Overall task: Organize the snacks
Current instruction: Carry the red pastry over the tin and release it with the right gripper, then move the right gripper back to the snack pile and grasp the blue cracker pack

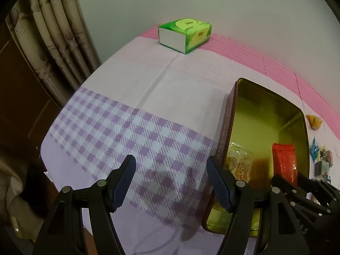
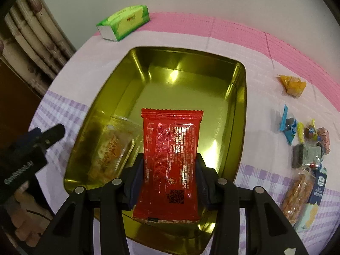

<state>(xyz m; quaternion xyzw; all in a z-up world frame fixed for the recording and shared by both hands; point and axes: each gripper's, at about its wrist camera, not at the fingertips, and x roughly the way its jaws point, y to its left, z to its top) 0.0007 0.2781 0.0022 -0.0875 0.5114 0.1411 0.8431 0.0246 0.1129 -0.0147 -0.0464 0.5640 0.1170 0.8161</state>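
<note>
A gold metal tin [image 2: 187, 72] stands open on the checked tablecloth; it also shows in the left wrist view [image 1: 272, 114]. My right gripper [image 2: 170, 165] is shut on a red snack packet [image 2: 172, 148] and holds it over the near part of the tin. The packet also shows in the left wrist view [image 1: 284, 161]. A clear packet of golden snacks [image 2: 114, 146] lies in the tin's near left corner. My left gripper [image 1: 170, 178] is open and empty over the cloth, left of the tin.
A green tissue box [image 1: 184, 34] stands at the far edge of the table. Loose snacks lie right of the tin: an orange packet [image 2: 292, 85], several small wrapped sweets [image 2: 306, 136] and a long biscuit packet [image 2: 297, 197]. Curtains [image 1: 53, 31] hang at the left.
</note>
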